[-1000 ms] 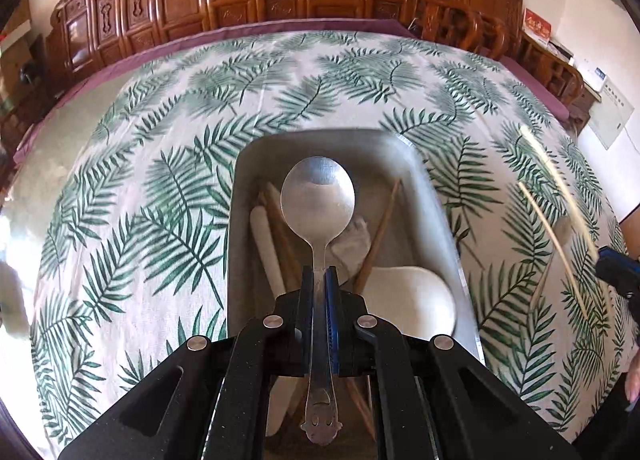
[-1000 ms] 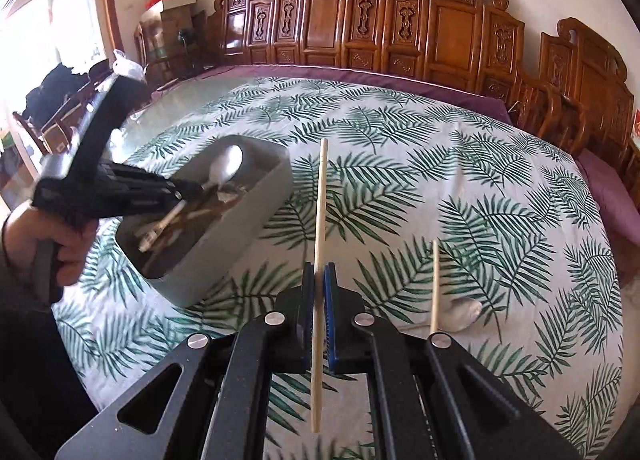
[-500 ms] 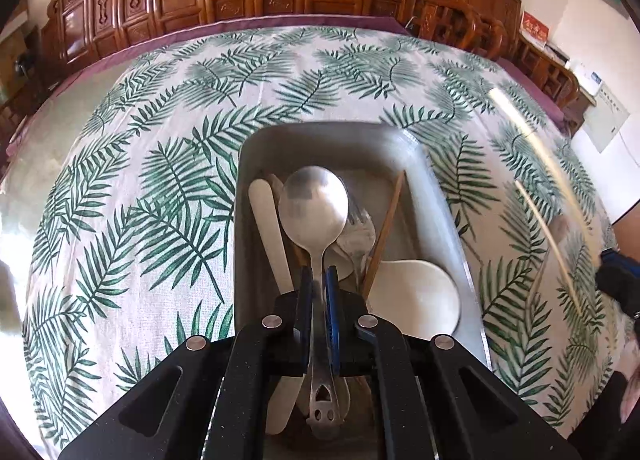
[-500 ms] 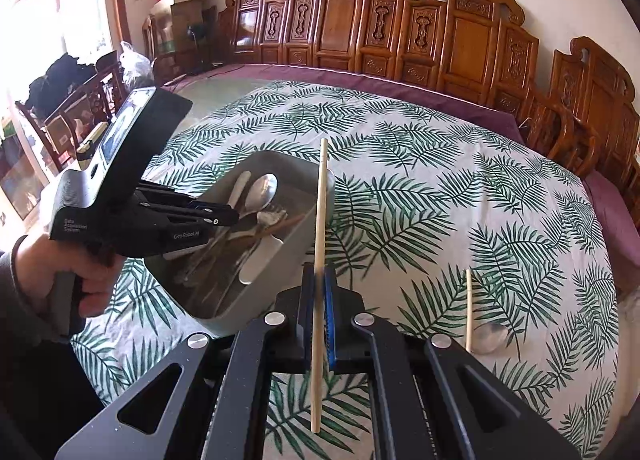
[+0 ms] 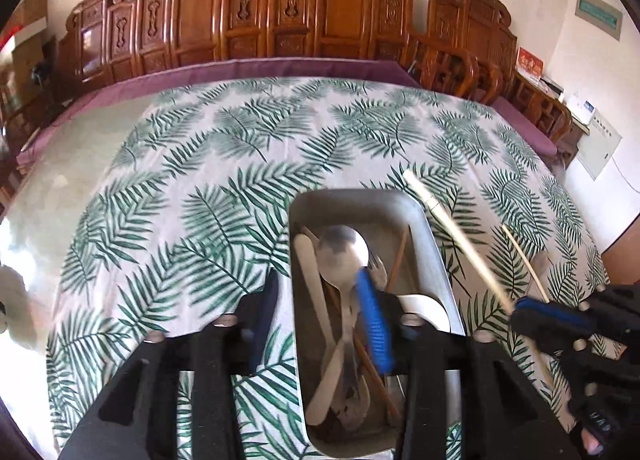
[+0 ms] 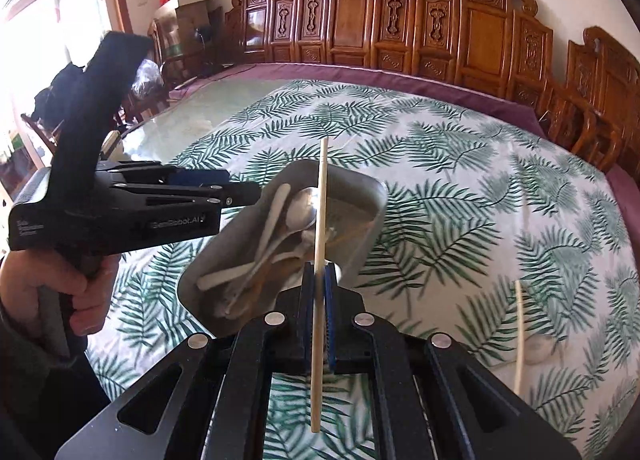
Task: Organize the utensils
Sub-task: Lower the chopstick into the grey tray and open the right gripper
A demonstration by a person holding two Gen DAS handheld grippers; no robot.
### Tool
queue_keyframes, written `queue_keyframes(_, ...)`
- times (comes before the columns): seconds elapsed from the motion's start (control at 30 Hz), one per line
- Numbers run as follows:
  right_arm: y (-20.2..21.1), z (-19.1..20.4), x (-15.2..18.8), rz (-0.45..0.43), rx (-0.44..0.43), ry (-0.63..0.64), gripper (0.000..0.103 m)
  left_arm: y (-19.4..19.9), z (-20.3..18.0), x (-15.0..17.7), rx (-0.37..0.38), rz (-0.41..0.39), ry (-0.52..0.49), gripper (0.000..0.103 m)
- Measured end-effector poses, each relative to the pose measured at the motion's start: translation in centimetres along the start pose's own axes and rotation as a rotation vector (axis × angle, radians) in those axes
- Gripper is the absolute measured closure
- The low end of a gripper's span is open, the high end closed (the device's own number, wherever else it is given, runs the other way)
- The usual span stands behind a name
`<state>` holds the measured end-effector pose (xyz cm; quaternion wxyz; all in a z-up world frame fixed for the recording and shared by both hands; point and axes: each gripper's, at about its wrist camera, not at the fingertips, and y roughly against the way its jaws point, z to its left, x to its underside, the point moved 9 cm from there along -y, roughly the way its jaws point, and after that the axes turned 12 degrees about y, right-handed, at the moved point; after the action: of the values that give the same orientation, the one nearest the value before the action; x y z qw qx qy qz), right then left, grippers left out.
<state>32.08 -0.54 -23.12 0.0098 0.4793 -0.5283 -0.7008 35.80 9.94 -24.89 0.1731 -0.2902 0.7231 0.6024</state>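
Steel spoon (image 5: 340, 256) lies in grey tray (image 5: 356, 200) on the bench; left gripper (image 5: 320, 316) jaws, just opening, stand spread and empty above it. Right gripper (image 6: 319, 300) jaws pinch a bamboo chopstick (image 6: 320, 220): lower it lengthwise into the tray, then release

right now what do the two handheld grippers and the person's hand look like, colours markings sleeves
Both are matte black plastic with cut-out slots and round silver screw heads. The left gripper has blue ribbed pads on its fingers; from the right wrist view its body carries pale lettering, too blurred to read surely, above a pistol-style handle. The right gripper has the same blue pads. The left hand emerges from a dark sleeve. No cables show.
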Motion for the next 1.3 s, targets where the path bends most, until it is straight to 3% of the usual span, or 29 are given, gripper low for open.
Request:
queue_keyframes(0.2, -1.7, 0.8, -0.7, -0.001, -0.029, -0.051, 0.097, 1.1, 1.4, -1.3, -0.024, -0.053, 0.007, 0.028)
queue_keyframes(0.43, -3.7, 1.4, -1.3, 0.002, -0.062, -0.119, 0.097, 1.2, 3.5, -2.1, -0.053, -0.065, 0.032, 0.017)
queue_keyframes(0.93, -8.2, 1.4, 0.2, 0.063, -0.081, -0.219, 0.097, 1.5, 6.0, -2.9, -0.058, -0.073, 0.096, 0.015)
queue_keyframes(1.3, -7.2, 1.6, -0.9, 0.019, -0.101, -0.187, 0.095, 1.6, 5.6, -2.8, -0.050, -0.073, 0.096, 0.015)
